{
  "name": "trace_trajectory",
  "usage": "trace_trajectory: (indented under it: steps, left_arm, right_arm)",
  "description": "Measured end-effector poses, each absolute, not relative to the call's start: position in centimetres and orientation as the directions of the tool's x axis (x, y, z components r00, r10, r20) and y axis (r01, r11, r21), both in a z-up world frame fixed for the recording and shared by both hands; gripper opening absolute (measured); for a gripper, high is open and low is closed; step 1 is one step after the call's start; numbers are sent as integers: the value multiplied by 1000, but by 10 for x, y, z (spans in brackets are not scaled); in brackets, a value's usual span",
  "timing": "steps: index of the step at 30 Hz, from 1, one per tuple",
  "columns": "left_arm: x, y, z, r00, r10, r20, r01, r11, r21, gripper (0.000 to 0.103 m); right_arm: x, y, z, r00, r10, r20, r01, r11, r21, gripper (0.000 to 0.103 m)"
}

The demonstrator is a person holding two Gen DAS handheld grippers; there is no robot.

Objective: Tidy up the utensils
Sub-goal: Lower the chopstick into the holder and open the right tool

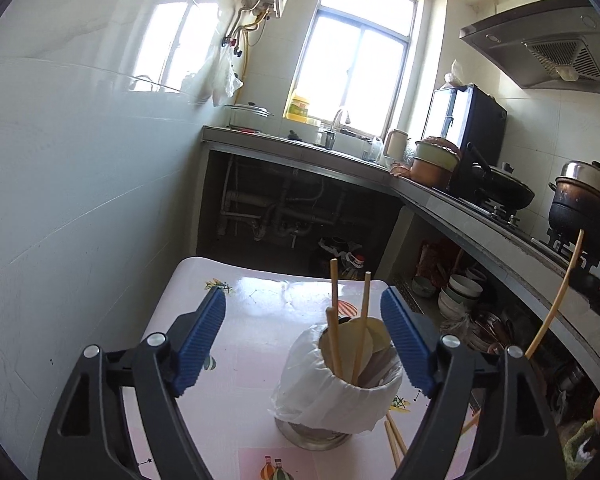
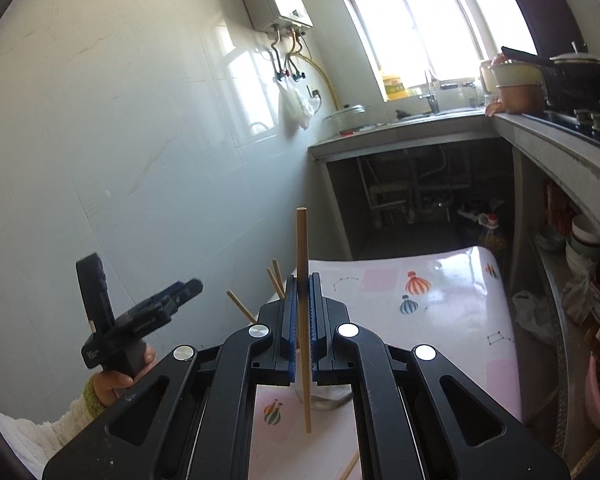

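Above the desk (image 2: pixel 440 320), right tongs (image 2: pixel 303 312) clamp one upright chopstick (image 2: pixel 302 264); left tongs (image 1: pixel 304 320) gape beside the bag-lined holder (image 1: pixel 340 392).

I saw the worktop (image 1: pixel 260 292) covered by a glossy cloth with balloon prints. On it stood a metal cup (image 1: pixel 340 396) lined with a white bag, and loose chopsticks (image 1: pixel 394 438) lay just beside its base.
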State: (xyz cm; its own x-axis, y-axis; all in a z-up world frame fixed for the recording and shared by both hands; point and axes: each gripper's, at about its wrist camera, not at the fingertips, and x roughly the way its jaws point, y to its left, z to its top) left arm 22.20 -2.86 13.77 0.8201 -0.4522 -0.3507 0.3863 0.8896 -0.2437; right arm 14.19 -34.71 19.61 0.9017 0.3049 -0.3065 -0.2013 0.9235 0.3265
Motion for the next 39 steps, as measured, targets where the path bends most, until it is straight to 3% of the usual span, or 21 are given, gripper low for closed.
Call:
trace_trajectory:
  steps: [6,14,27,35,39]
  left_arm:
    - [206,0,113,797,-409,-444,354,913,-205,80]
    - [185,27,71,777,-361,-516,313,932,-181,82]
    - [174,31,38,768,-338,-543,314,939,-142,82]
    - [173,29,37,773,-330,-542,310,942,-131,82]
    - [169,26,36,776,-323,-542,308,944,-122,82]
  right_arm:
    - [184,-351,215,890,367,-271,-245,885,396,4]
    - [224,-330,211,915,293,-277,-192,922,337,4]
    - [251,-274,155,890,192,-414,-164,981,103,4]
    - [256,-244,111,819,161,-551,-199,980,-9,4]
    - [254,-234,106,809,157,-566,-209,977,-28,4]
